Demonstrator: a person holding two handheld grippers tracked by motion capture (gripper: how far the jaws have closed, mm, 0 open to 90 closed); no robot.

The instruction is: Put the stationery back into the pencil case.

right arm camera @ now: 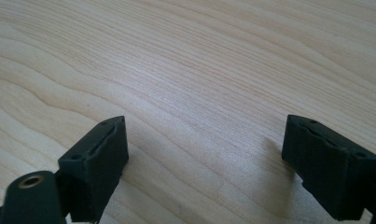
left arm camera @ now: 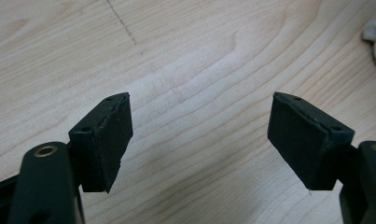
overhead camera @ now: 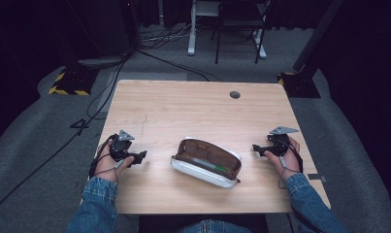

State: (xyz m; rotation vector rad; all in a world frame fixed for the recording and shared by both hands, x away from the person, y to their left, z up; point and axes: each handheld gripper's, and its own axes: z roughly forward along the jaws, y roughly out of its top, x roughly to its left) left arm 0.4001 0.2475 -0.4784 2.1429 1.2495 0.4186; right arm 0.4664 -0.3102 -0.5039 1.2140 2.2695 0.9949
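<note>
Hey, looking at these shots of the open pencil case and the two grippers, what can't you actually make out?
- Pencil case, high view: contents too small and dim; a green-and-white pen-like thing shows, the rest unclear.
- Same case, left gripper view: a white corner, cut off by the right edge.
- Left gripper and right gripper: jaws open over bare table.
- Person, high view: cut off by the bottom edge.

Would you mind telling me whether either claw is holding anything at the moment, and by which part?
Nothing is held. The left claw and right claw both stand open over bare table, either side of the open pencil case.
</note>
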